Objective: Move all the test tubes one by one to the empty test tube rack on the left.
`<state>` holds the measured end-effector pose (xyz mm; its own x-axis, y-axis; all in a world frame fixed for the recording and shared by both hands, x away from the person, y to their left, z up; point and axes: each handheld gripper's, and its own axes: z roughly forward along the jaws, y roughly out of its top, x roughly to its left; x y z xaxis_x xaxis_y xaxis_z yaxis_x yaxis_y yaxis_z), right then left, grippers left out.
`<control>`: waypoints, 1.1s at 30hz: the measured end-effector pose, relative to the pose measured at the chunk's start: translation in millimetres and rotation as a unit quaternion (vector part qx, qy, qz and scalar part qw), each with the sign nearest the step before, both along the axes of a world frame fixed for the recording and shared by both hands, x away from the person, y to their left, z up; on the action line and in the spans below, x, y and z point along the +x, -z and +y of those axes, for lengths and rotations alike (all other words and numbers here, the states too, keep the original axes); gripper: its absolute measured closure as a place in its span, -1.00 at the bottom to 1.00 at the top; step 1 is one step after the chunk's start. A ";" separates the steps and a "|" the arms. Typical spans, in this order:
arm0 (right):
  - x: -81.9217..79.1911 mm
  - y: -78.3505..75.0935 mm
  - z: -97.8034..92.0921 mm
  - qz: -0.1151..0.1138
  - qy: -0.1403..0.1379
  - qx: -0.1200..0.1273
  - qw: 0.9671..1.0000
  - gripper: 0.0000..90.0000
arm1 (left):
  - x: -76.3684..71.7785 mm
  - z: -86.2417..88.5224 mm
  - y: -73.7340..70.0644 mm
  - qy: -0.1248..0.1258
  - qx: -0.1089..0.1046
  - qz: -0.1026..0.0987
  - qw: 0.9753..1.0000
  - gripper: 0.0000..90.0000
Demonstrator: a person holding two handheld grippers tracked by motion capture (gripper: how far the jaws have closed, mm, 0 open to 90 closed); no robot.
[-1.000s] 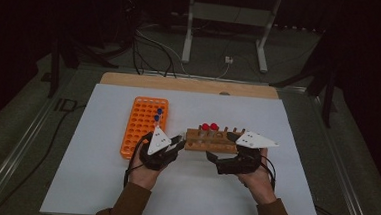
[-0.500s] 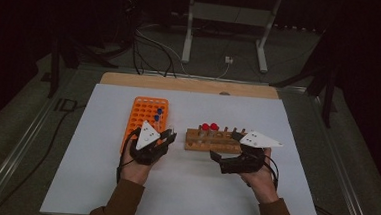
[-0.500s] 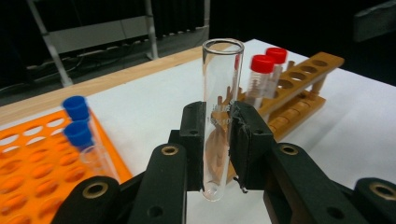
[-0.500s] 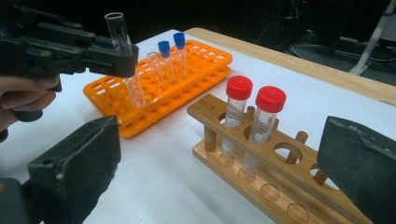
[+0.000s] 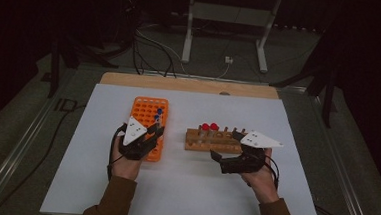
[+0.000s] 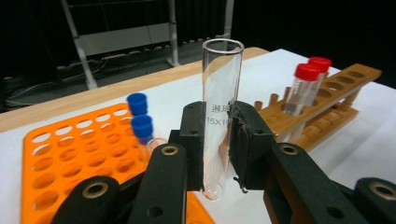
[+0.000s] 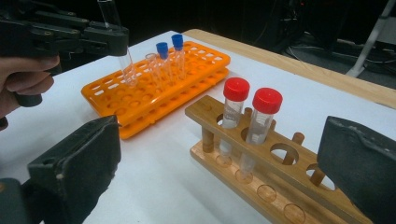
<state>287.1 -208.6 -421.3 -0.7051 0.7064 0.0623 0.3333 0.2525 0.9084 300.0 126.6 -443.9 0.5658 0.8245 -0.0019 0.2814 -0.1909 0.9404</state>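
Observation:
My left gripper [image 6: 218,135] is shut on a clear, uncapped glass test tube [image 6: 222,74], held upright over the near right part of the orange rack [image 6: 60,154]. From above, that gripper [image 5: 158,132] hovers at the orange rack's [image 5: 146,107] right edge. Two blue-capped tubes [image 5: 159,113] stand in that rack. My right gripper [image 5: 226,149] is open, its jaws spread wide just in front of the wooden rack [image 5: 211,140]. Two red-capped tubes [image 7: 252,112] stand in the wooden rack's [image 7: 280,172] left holes. The right gripper view also catches the left gripper [image 7: 116,39] with the tube [image 7: 126,65].
Both racks sit on a white sheet [image 5: 183,187] laid over the table, with a wooden strip [image 5: 190,85] along its far edge. Cables [image 5: 152,50] and a metal stand [image 5: 224,19] lie on the floor beyond.
My left gripper has carried the clear tube leftward, from beside the wooden rack's left end to over the orange rack. The right gripper has hardly moved.

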 end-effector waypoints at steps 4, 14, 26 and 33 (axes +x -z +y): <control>0.0 -0.2 0.1 -0.001 0.000 -0.001 1.000 -1.00 | 1.9 2.1 2.3 -0.010 0.003 -0.002 1.000 0.70; 0.1 -1.2 -1.1 -0.001 0.002 0.002 1.000 -1.00 | 8.7 4.1 13.8 -0.027 0.012 0.005 1.000 0.70; 0.0 -1.8 -1.5 -0.003 0.001 0.002 1.000 -1.00 | 16.4 0.8 31.0 -0.042 0.017 0.035 0.998 0.70; -0.2 -2.1 -1.5 -0.004 0.000 0.002 1.000 -1.00 | 18.0 -0.7 39.8 -0.046 0.028 0.061 0.997 0.70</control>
<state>286.9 -210.1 -419.2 -0.7055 0.7061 0.0606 0.3269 0.2483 0.9119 318.0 125.9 -483.7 0.4861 0.8737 -0.0183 0.4119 -0.2105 0.8866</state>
